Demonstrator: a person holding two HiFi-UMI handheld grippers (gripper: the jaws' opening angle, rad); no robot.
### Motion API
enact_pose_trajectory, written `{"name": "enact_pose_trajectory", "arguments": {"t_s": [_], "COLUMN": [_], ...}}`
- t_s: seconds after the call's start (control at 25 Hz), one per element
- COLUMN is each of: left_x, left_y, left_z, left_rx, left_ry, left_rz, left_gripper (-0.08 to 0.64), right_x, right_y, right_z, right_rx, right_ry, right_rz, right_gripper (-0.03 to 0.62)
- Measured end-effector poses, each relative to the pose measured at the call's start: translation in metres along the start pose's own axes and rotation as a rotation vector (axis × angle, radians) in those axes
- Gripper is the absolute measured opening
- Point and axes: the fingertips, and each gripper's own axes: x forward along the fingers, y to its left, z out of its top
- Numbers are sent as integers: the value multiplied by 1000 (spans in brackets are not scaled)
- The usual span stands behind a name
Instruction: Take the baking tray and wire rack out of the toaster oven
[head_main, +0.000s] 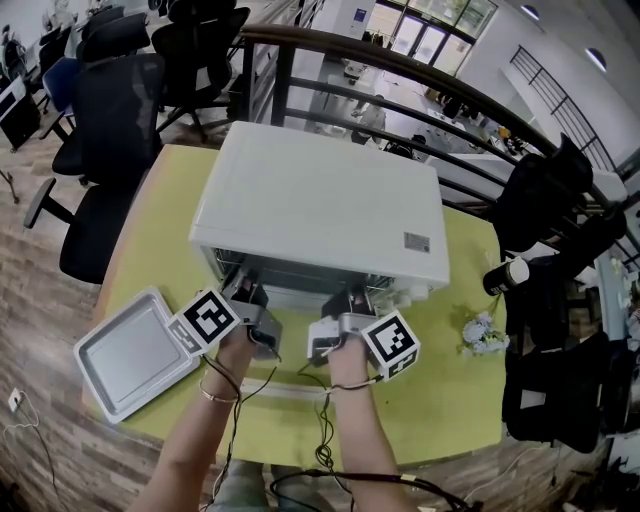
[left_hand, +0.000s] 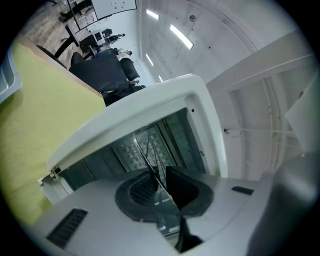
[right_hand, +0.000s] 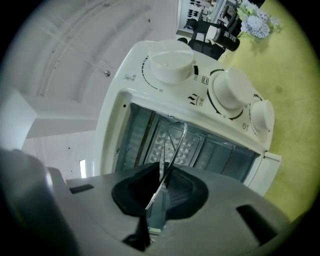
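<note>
Now, left gripper (left_hand: 159, 181) and right gripper (right_hand: 162, 182) fingers (right_hand: 184, 194) tight on wire rack (right_hand: 185, 135); yellow-green table (head_main: 450, 380), seemingly office chairs (head_main: 110, 110) behind.

Open-plan office on an upper level, going by the furniture and fittings. Black swivel chairs (head_main: 105, 120) crowded off the far left corner of the yellow-green table (head_main: 450, 400), on a wood-plank floor (head_main: 30, 290) (same chairs again near the top of the left gripper view). Dark curved railing (head_main: 400, 62) just beyond the table's far edge, with rows of desks (head_main: 400, 95) on a lower floor behind it and glazed doors (head_main: 430, 30) farther back. High white ceiling with long strip lights (left_hand: 180, 36). White toaster oven (head_main: 320, 200) standing on an office table.
</note>
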Motion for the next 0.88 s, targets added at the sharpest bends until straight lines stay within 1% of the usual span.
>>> {"name": "enact_pose_trajectory", "arguments": {"t_s": [0.28,0.44,0.6,0.88], "left_x": [-7,-14,-19,-32], "left_y": [-1,-1,-4,-5], "left_z": [-4,-5,-8,-10], "left_rx": [1,1,0,-2], "left_ry": [5,9,12,18], "left_rz": [-2,-1,2,4], "left_gripper": [44,44,44,43], "right_x": [-8,-16,-20,-32], "right_y": [-2,-3,-1,0], "right_z": [-1,-5,-5,-10], "right_rx": [3,20,19,27], "right_ry": [-2,-1,-1,0], "right_rz": [-1,-23,-10,-16], "right_gripper": [23,23,21,19]}}
